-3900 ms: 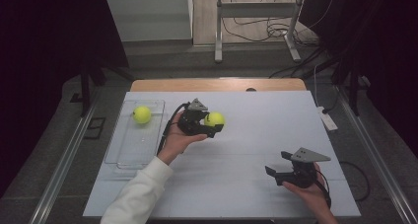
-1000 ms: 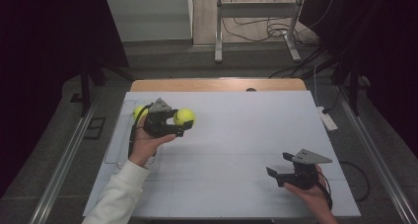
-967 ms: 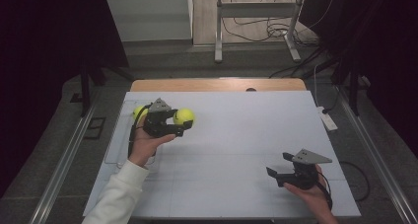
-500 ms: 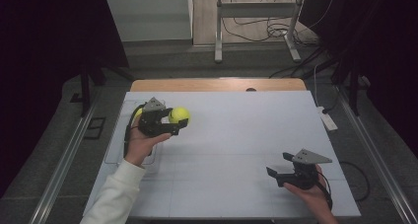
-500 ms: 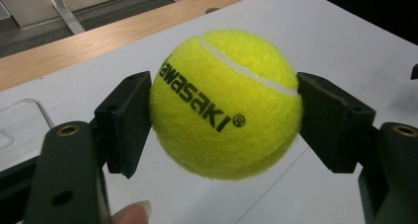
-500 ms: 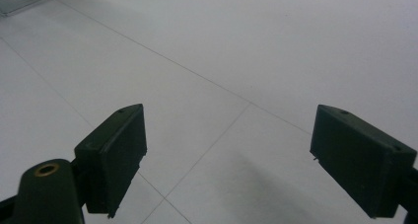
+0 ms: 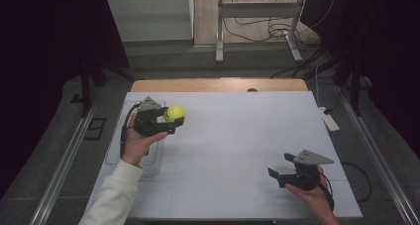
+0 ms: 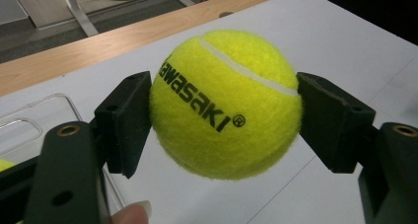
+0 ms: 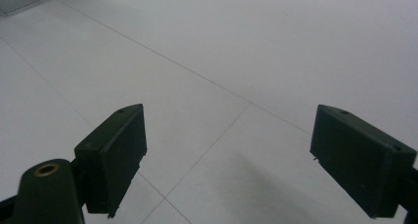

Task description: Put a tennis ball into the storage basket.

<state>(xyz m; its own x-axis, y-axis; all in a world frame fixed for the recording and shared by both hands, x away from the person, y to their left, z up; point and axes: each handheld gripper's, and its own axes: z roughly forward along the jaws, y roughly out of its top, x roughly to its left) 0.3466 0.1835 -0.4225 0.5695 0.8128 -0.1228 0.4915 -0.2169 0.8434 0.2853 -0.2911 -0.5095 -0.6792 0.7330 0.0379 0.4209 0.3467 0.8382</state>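
- Yellow tennis ball (image 8: 226, 104) clamped between both pads of left gripper (image 7: 166, 120), off the table.
- Clear plastic tray (image 7: 119, 150) just below and behind that claw.
- Right gripper (image 7: 281, 166) gaping, empty, well apart, over white table (image 7: 237, 136).
- Dark room around; cables on floor beyond.

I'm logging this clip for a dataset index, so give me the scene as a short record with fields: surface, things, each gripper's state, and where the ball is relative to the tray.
surface: white table
held thing: yellow Kawasaki tennis ball
left gripper: shut on the tennis ball, pads pressing both its sides, lifted off the table
right gripper: open, nothing between its jaws, low over bare table at the near right
tray: clear plastic tray at the table's left edge, under the left hand
ball versus tray: just right of the tray, not in it
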